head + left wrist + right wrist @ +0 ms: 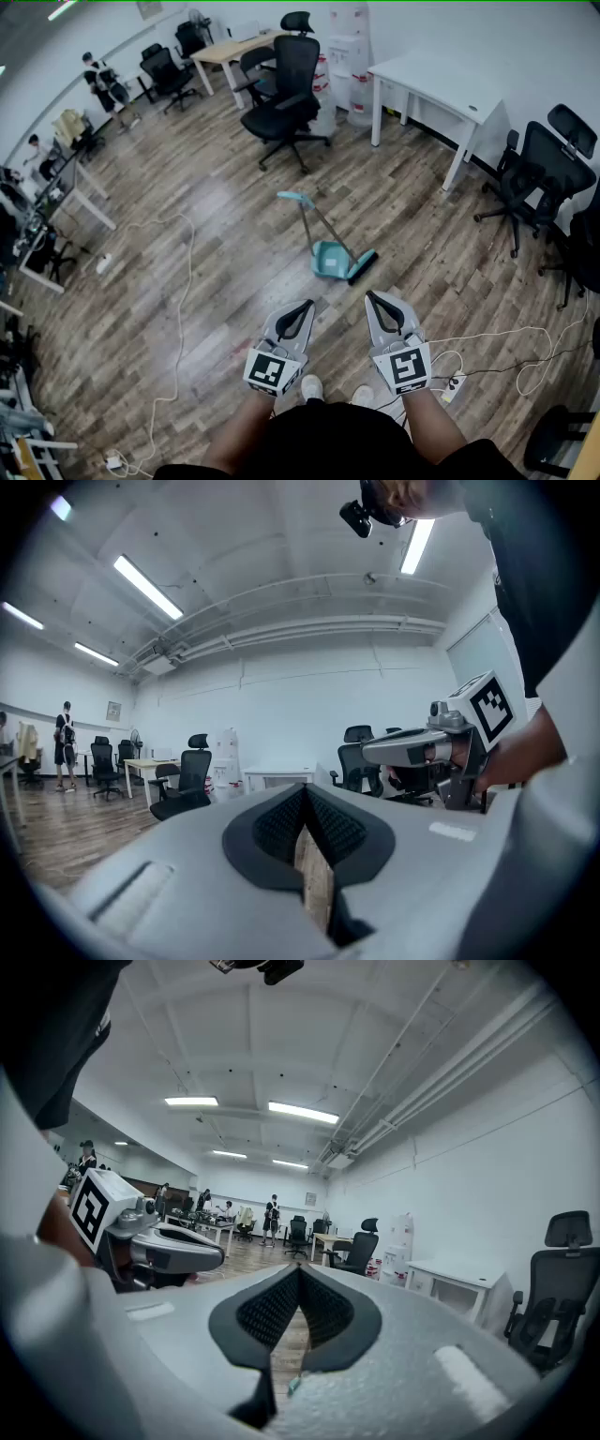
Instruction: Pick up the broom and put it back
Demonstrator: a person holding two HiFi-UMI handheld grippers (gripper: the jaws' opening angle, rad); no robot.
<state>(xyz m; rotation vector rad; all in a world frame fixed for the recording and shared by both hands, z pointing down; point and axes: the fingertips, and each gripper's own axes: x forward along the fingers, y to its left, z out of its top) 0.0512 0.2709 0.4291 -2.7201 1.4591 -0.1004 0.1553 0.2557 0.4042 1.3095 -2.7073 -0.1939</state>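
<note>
My left claw (302,307) and right claw (373,298) are both pressed together, gripping nothing. The broom (364,266) rests on the wooden floor (216,244) at twelve o'clock, against the teal dustpan (328,259).

Wood-plank floor (216,216) runs to white walls (525,47); a white desk (441,84), black office chairs (286,84), strip lights (148,588) glowing overhead.

The thin handles of the broom (362,268) and the dustpan (328,259) are too small to tell apart. A black chair (551,439) is cut off at the lower right corner.
</note>
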